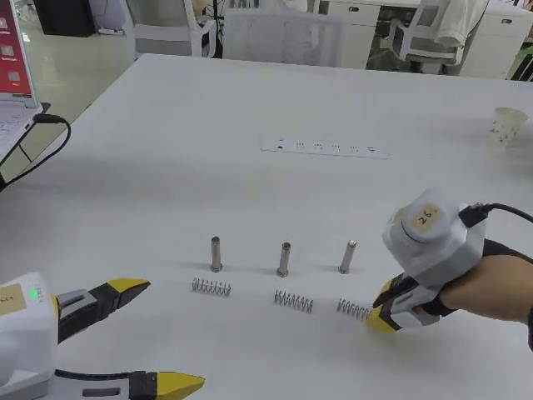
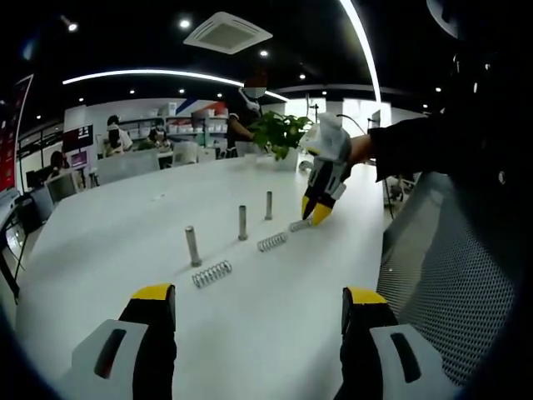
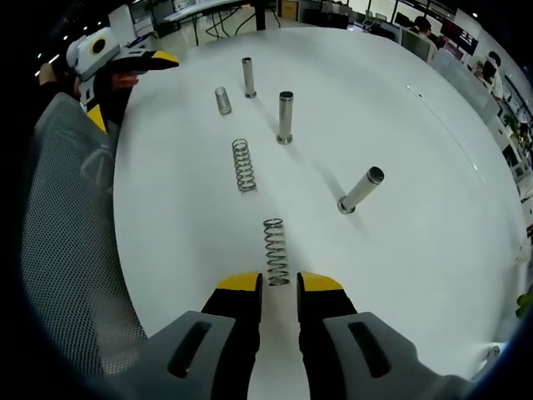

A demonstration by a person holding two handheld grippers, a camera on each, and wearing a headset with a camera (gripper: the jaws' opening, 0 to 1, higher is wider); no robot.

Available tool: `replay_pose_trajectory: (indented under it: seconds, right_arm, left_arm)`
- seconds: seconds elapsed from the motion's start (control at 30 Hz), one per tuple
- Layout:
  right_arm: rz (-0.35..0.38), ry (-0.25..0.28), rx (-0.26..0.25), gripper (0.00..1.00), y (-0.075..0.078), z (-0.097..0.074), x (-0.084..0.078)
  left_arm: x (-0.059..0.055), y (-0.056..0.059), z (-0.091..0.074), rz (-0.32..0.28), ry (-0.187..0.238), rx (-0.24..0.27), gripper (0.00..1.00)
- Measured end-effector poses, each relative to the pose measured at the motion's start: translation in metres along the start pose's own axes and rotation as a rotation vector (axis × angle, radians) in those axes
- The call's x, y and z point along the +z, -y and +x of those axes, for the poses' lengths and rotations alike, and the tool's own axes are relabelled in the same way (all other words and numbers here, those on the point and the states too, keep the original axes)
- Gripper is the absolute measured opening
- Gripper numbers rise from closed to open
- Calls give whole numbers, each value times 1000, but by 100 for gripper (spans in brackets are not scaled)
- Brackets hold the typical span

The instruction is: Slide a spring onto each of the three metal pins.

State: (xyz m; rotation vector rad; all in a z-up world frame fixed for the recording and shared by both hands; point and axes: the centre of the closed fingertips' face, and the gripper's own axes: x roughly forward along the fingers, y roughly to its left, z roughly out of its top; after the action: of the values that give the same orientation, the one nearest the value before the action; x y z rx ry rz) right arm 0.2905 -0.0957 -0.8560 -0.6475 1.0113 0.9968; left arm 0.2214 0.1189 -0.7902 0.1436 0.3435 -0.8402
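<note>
Straddling the near end of the rightmost spring [image 3: 276, 247], the right tool [image 3: 281, 283] has its jaws slightly apart, not pinching it; the left tool [image 2: 258, 302] gapes wide, empty; all springs lie flat on the desk [image 1: 250, 108] before upright pins [image 1: 284, 259]

This is an open-plan office. A long white table [image 1: 250, 125] spreads across the head view. A power strip [image 1: 325, 148] sits at its middle, a laptop [image 1: 10, 117] with a plugged-in cable [image 1: 50, 119] is at the left edge, and a paper cup [image 1: 506, 127] stands at the right edge. Office chairs [image 1: 283, 37] line the top of that frame. Across the top of the left gripper view are a ceiling air-conditioning unit [image 2: 226, 32], recessed spotlights [image 2: 184, 24] and a curved light strip [image 2: 166, 77]. Seated people [image 2: 117, 137] work at desks at the left, and a leafy green plant [image 2: 279, 132] is near the centre.
</note>
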Motion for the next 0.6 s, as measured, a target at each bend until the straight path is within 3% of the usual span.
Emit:
replay_pose_trajectory:
  seconds: [0.6]
  right_arm:
    - [-61, -59, 19, 10, -1, 5, -2]
  left_arm:
    - [-1, 1, 1, -9, 2, -10, 77]
